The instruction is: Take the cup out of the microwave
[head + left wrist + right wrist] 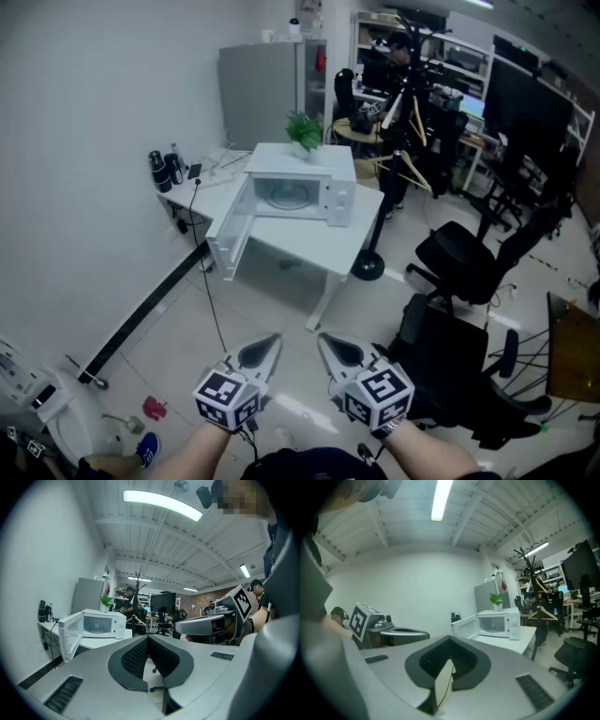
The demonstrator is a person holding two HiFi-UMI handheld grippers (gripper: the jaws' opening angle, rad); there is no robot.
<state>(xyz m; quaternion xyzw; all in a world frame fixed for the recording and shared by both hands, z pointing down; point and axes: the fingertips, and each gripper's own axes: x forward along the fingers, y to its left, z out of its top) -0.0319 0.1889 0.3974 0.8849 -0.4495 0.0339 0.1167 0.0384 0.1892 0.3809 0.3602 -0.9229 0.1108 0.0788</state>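
**Desk:** What does the cup look like from where you are?

**Operator:** I can't make it out. The white box-shaped microwave point(298, 192) stands well ahead of me on the white worktop point(309, 246). Its hinged door point(230, 239) is swung wide to the left. Something pale and round shows in the cavity, too small for me to tell whether it's the cup.

**Desk:** And your hands?

**Operator:** Both are low and close to me, well apart from the microwave, with my forearms side by side. They point ahead and slightly downward. The left gripper point(270, 343) has its jaws pressed together with nothing between them. The right gripper point(328, 343) sits just beside it, jaws also meeting at the tip and empty.

**Desk:** Surfaces?

**Operator:** The gripper shells are smooth grey plastic, with dark ribbed pads point(136, 658) inside. Each carries a cube with black-and-white square markers. A small leafy green plant point(304, 131) sits on top of the microwave. A black padded office chair point(459, 262) stands to the right of the worktop.
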